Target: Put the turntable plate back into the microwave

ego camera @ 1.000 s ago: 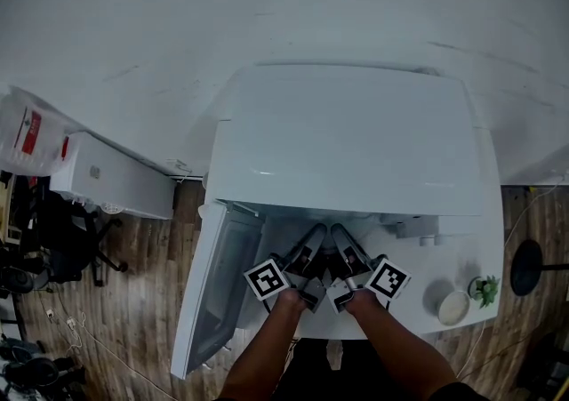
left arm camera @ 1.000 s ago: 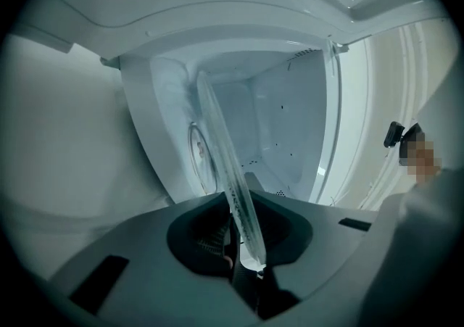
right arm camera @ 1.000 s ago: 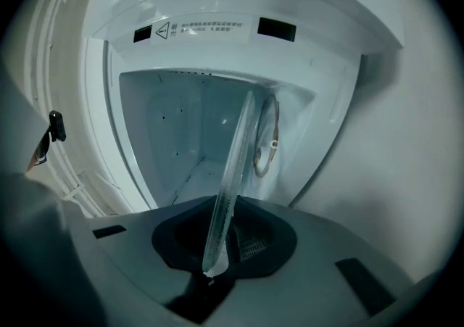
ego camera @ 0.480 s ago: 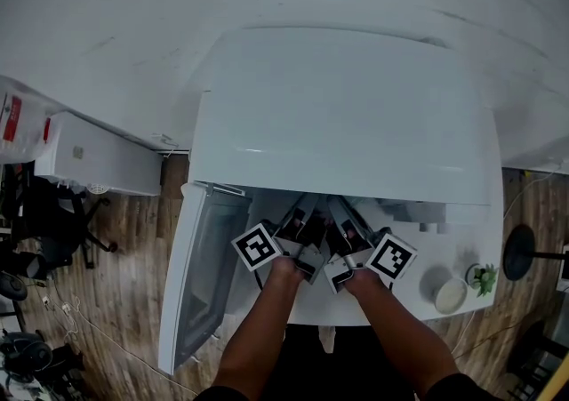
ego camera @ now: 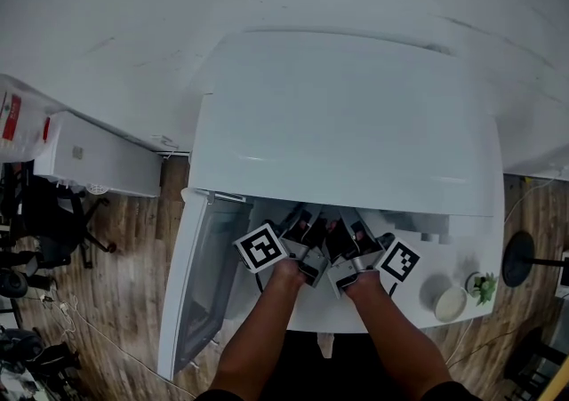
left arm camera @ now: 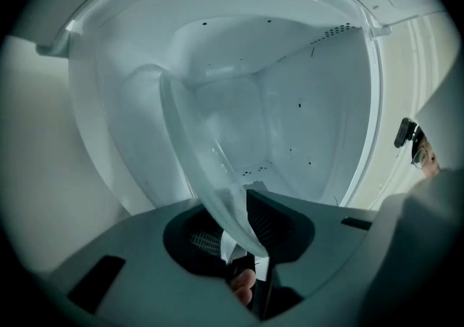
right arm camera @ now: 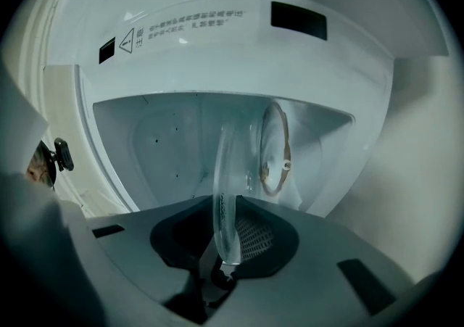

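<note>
The white microwave [ego camera: 347, 124] stands with its door [ego camera: 200, 275] swung open to the left. Both grippers reach side by side into its mouth, the left gripper [ego camera: 300, 223] beside the right gripper [ego camera: 348, 226]. The clear glass turntable plate [left arm camera: 196, 137] stands on edge in front of the cavity. Its rim lies between the left gripper's [left arm camera: 232, 228] jaws, which have just been opening, with a gap at one pad. The right gripper [right arm camera: 228, 235] is shut on the plate's [right arm camera: 226, 188] rim. Beyond the plate, a brownish roller ring [right arm camera: 275, 148] shows in the cavity.
The microwave sits on a white counter [ego camera: 418, 301] with a white cup [ego camera: 451, 304] and a small plant [ego camera: 484, 284] at its right end. A white box [ego camera: 98, 164] stands to the left, over a wooden floor with dark chairs [ego camera: 44, 239].
Both grippers have gone a little deeper under the microwave's front edge, toward the cavity. The right marker cube has shifted slightly right.
</note>
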The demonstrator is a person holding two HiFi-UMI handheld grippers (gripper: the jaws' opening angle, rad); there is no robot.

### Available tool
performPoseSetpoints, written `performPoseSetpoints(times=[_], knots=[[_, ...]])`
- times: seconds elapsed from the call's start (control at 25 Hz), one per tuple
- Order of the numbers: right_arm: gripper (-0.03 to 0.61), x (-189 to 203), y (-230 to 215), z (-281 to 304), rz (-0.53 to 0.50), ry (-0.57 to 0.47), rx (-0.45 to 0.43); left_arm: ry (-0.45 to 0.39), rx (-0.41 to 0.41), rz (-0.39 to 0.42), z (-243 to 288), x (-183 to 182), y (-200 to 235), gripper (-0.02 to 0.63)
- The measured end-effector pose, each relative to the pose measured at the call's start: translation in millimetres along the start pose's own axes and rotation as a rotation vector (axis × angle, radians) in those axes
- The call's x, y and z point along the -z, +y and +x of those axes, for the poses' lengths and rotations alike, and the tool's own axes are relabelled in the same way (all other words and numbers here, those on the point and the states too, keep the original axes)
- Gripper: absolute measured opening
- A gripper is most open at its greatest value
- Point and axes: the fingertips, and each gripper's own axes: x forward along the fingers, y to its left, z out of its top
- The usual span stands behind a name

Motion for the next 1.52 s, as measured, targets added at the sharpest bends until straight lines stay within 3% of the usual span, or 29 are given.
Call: performPoseSetpoints(times=[0.2,0.36,0.56,0.8,0.96,1.08,1.28,1.44,1.52], knots=[[0.091,1,-3,5,0.045,-0.039,-0.015,0.055,-0.044,0.095,-7,-6,5,0.123],[0.087,-2,-9,6,0.043,-0.066,0.006,0.008,-0.046,0.003,-21,-4,5,0.123],[0.086,-4,-10,10,0.029,-0.072,0.023,-0.028,-0.052,0.02,-31,-7,4,0.115],[0.084,1,-17,8,-0.027,-0.054,0.09,-0.063,-0.024,-0.084,-31,-8,5,0.083],[0.092,-3,-20,-1,0.002,-0.073,0.088,-0.059,-0.011,-0.116,-23,-5,7,0.074],[0.093,-1,-18,-8,-0.034,-0.059,0.09,-0.07,-0.01,-0.13,-18,-7,7,0.071],[0.041,8,-17,-13,-0.098,-0.012,0.112,-0.083,-0.029,-0.101,-15,-13,7,0.071],[0.043,6,-21,-8,-0.063,-0.019,0.113,-0.058,-0.125,-0.01,-21,-12,19,0.078],[0.04,6,-25,-8,-0.061,-0.013,0.126,-0.053,-0.145,-0.009,-27,-9,21,0.081]])
